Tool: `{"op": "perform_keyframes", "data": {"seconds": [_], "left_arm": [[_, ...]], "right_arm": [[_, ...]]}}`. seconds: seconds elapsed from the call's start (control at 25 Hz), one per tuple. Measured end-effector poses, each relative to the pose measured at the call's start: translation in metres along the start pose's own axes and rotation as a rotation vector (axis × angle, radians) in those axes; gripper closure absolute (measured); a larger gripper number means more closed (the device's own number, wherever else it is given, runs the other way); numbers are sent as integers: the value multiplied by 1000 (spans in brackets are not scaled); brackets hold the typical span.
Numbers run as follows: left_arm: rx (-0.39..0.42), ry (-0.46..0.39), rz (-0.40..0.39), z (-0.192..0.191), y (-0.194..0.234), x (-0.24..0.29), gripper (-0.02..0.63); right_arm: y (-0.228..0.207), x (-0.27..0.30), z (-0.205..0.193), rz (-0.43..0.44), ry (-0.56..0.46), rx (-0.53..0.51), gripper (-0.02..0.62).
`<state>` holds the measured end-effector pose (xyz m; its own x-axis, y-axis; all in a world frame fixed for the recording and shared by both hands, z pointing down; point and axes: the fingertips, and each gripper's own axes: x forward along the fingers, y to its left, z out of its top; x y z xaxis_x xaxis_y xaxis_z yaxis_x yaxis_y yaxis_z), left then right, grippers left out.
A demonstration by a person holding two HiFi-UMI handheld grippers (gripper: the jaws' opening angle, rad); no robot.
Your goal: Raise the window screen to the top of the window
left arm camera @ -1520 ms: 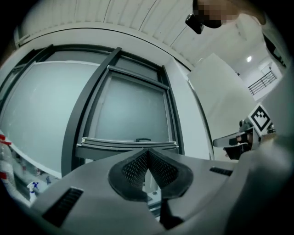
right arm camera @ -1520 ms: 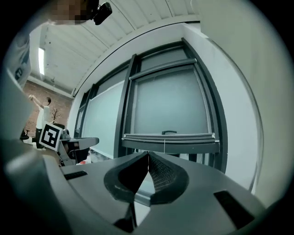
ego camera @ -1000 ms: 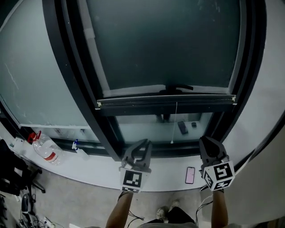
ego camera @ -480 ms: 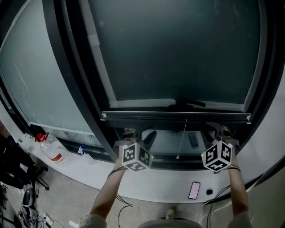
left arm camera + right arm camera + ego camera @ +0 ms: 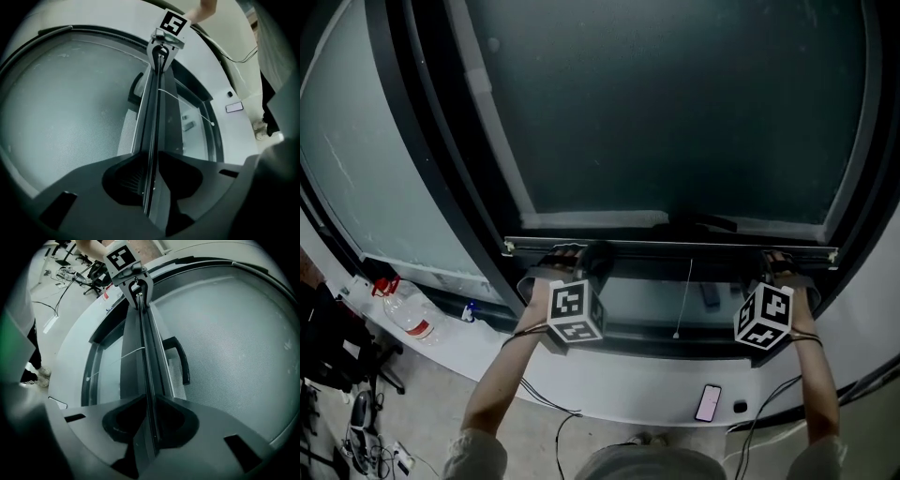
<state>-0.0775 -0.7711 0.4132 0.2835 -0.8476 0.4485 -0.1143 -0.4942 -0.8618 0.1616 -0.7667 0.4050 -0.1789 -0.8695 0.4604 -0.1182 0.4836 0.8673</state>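
Note:
The window screen (image 5: 675,112) is dark mesh with a black bottom bar (image 5: 675,247) running across the frame and a black handle (image 5: 703,223) at its middle. My left gripper (image 5: 572,256) is at the bar's left end, and my right gripper (image 5: 783,266) is at its right end. In the left gripper view the bar's thin lip (image 5: 151,117) passes between the left gripper's (image 5: 152,164) jaws, which have just opened wide and eased in slightly, with gaps still showing. In the right gripper view the bar (image 5: 149,352) also lies between the spread jaws of the right gripper (image 5: 150,404).
A thin pull cord (image 5: 685,300) hangs from the bar over the lower glass. On the white sill (image 5: 609,389) lie a phone (image 5: 707,401), a water bottle (image 5: 403,315) and a small spray bottle (image 5: 467,310). Office chairs and cables are on the floor at the left.
Both grippers rose from above the sill to the screen's bottom bar and rolled over. The left jaws went from shut to open. The bar now lies between both pairs of jaws.

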Motion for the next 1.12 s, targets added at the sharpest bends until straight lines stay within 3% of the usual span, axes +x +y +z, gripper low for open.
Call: {"op": "perform_keyframes", "data": {"seconds": [0.36,0.56,0.68,0.8,0.92,1.12], "left_arm": [[70,77,16,-15,6,1,540],[74,69,-19,-18,9,3,554],[140,128,-47,-18,5,6,562],[188,218,-92,-19,1,6,578],[167,256,-134,-19,3,8,578],[127,212,-205,-18,0,8,580]], "right_arm": [[-3,-1,-5,21,19,-8,523],[-3,2,-6,63,46,-50,537],[0,2,-6,78,67,-74,546],[0,3,-4,132,76,-31,548],[-3,5,-4,174,101,-40,558],[0,5,-6,192,146,-109,571]]}}
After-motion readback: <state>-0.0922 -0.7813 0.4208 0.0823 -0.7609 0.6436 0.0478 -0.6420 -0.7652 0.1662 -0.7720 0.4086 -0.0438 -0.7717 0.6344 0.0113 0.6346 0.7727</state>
